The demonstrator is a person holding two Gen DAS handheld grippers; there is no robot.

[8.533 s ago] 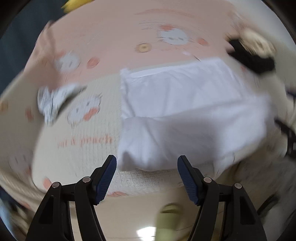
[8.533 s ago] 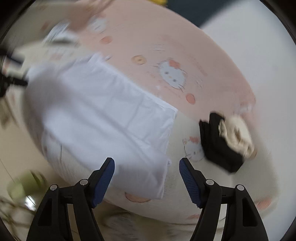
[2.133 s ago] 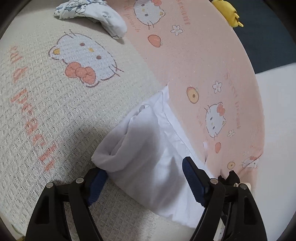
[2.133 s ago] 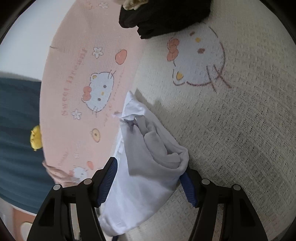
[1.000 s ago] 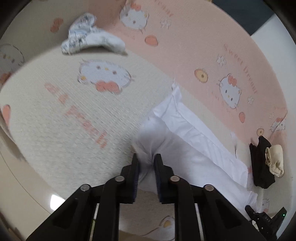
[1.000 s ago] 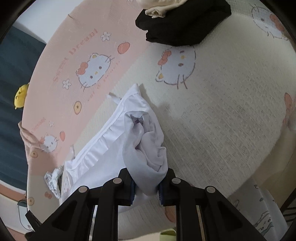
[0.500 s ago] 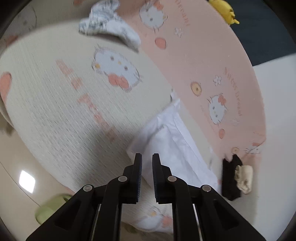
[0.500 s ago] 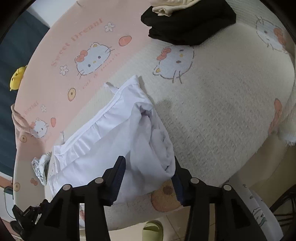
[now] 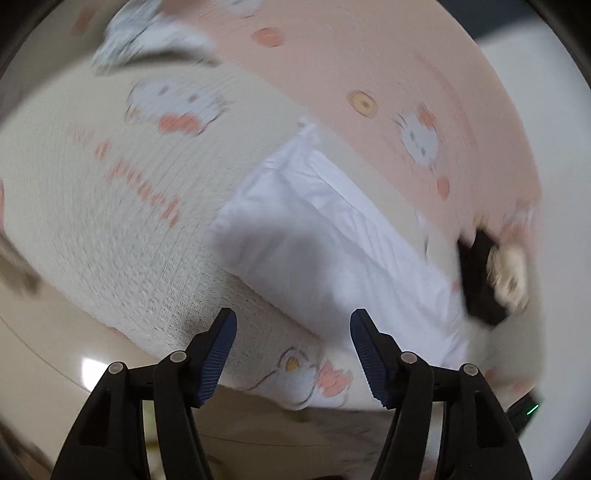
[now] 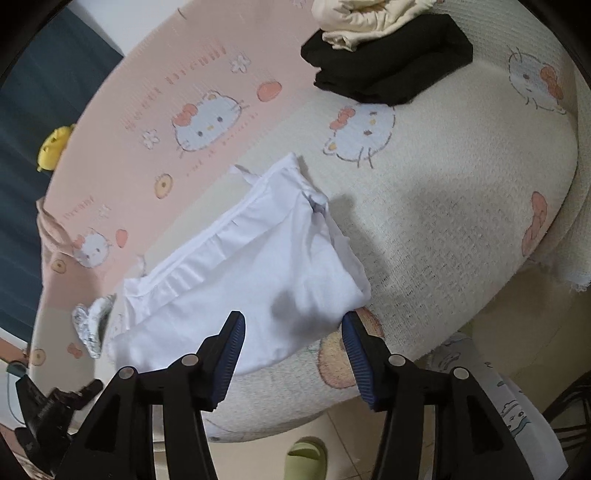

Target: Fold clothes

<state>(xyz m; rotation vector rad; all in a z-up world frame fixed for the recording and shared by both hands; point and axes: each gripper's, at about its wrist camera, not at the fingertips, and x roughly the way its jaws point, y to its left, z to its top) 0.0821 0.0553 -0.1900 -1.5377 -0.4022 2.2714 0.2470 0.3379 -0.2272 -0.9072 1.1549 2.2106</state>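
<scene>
We have both hand-held grippers, left (image 9: 293, 345) and right (image 10: 293, 349), just opened, empty. White garment (image 10: 258, 266) released on bed (image 10: 461, 206); we regrip long edge toward 10 o'clock, fold evenly.

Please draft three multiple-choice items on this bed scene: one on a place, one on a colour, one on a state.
1. The cream garment lies where?
A. on the black garment
B. under the white garment
C. on the floor

2. What colour is the slipper?
A. red
B. green
C. black

3. What is the right gripper doing?
A. clamping the white garment
B. shut on nothing
C. standing open, holding nothing

Key: 1 A, cream folds rest atop the black pile; 2 B, pale green on the tiles; 3 C, both pads stand clear of the cloth.
</scene>
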